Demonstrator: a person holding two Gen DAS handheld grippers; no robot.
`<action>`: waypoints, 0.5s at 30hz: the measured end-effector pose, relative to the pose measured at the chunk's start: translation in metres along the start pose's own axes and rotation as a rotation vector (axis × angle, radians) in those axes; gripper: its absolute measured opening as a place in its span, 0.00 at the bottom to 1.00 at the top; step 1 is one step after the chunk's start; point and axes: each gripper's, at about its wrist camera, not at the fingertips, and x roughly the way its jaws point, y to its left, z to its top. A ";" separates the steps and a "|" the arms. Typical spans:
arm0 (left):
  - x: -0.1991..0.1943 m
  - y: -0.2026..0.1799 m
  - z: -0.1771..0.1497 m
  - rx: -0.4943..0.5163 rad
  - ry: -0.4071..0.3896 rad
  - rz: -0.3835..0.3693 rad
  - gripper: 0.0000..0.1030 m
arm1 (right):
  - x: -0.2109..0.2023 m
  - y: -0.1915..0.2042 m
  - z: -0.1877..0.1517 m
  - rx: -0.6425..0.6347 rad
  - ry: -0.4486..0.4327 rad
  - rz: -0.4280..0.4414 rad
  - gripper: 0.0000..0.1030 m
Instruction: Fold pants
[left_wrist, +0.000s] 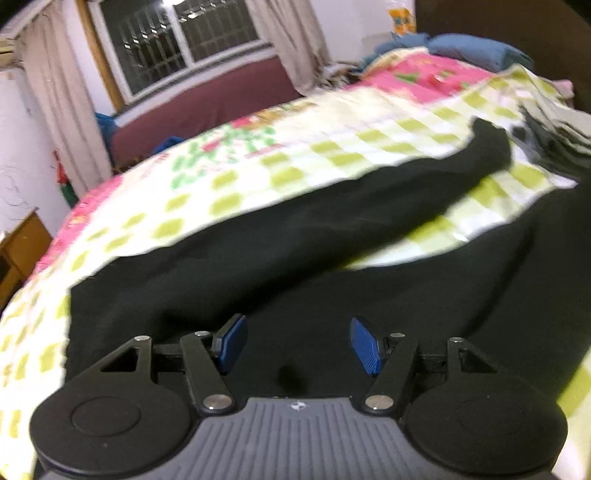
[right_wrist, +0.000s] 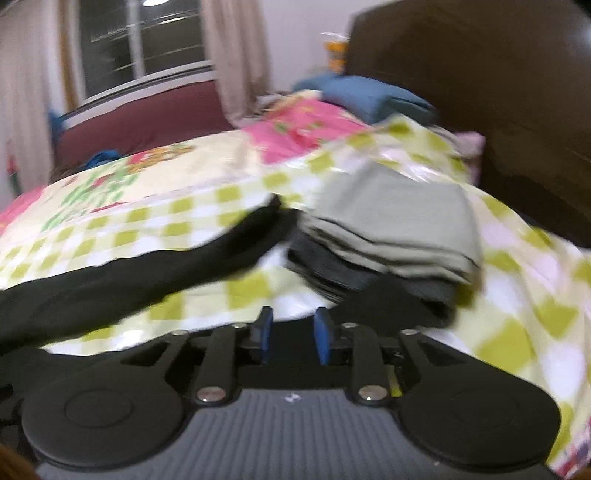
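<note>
pants (left_wrist: 332, 229) spread on bed (left_wrist: 155, 221), legs running away toward headboard end | left gripper (left_wrist: 299, 345) over waist, jaws released | right gripper (right_wrist: 293, 338) jaws parted, empty

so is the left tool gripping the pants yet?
No, the left tool hangs open over the black pants, its pads apart with no fabric between them.

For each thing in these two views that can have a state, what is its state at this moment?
black pants: unfolded, spread flat on the bed, legs apart
left gripper: open, over the pants, holding nothing
right gripper: open with a narrow gap, holding nothing
stack of grey clothes: folded, piled on the bed beside a pant leg
checked bedspread: spread over the bed, wrinkled
curtains: drawn aside from the window
</note>
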 end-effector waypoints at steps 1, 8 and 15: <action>0.000 0.012 0.001 -0.005 -0.008 0.028 0.74 | 0.003 0.011 0.005 -0.037 -0.003 0.012 0.33; 0.018 0.100 0.004 -0.024 -0.025 0.189 0.74 | 0.030 0.068 0.034 -0.184 -0.003 0.038 0.38; 0.081 0.168 0.018 0.006 0.020 0.252 0.78 | 0.134 0.197 0.065 -0.409 0.130 0.451 0.39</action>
